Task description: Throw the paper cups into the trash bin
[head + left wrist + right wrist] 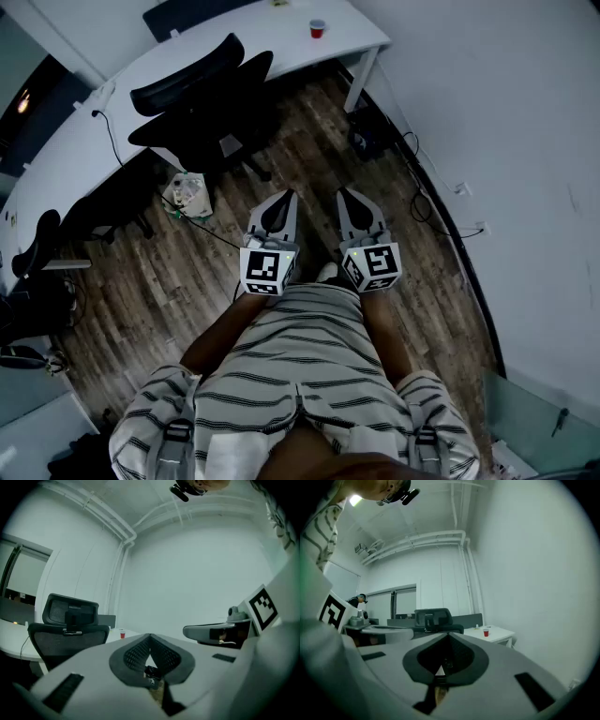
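Note:
A red paper cup [318,29] stands on the far end of the white desk [244,52], well ahead of both grippers. It also shows small in the left gripper view, red cup [122,634], and in the right gripper view, red cup [486,632]. A small trash bin [190,195] lined with a pale bag sits on the wooden floor by the desk, ahead and to the left. My left gripper [282,199] and right gripper [350,195] are held side by side, level, in front of the person. Both have their jaws together with nothing between them.
A black office chair [202,94] stands between me and the desk, and a second chair [42,244] is at the left. Cables [417,202] lie along the white wall on the right. A desk leg [361,80] stands near the cup's end.

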`<state>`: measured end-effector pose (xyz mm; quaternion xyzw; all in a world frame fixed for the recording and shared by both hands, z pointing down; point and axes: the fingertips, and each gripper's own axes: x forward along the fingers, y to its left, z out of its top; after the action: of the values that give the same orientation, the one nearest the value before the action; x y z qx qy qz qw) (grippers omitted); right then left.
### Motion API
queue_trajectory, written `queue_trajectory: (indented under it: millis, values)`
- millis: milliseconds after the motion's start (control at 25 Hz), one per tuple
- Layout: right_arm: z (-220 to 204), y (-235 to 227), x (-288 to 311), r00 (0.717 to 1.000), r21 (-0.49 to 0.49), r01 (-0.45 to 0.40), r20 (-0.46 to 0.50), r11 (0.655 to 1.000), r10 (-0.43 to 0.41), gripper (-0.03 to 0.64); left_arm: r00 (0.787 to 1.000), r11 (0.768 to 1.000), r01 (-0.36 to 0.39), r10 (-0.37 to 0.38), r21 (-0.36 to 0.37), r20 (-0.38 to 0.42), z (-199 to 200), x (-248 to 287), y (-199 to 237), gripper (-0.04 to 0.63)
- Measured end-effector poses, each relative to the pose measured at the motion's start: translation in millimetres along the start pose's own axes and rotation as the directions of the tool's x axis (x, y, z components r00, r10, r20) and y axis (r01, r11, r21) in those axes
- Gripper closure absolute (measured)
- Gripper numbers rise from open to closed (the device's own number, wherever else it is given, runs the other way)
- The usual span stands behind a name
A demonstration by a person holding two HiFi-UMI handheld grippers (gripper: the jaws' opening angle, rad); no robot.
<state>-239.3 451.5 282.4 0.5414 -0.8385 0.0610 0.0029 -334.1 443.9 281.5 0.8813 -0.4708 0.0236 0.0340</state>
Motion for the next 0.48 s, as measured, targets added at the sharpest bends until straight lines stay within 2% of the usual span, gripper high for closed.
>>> queue_trajectory:
  millis: [160,280,480]
  values:
    - [5,-15,5,1.0,0.009,-0.002,0.013,1.0,0.002,0.607,1.0,1.0,0.006,-0.006,0.022,0.006,-1,12,-4,0.572]
    - [0,-24,7,1.0,0.02,-0.007,0.01,1.0,0.007,0.607,1.0,1.0,0.012,-0.012,0.013,0.008,-1,19,-8,0.572]
    - [-14,-39,11,1.0,0.019,-0.031,-0.004,0.999,0.031,0.607,0.999,0.998,0.046,-0.046,0.037,0.013,-8,31,-16,0.572]
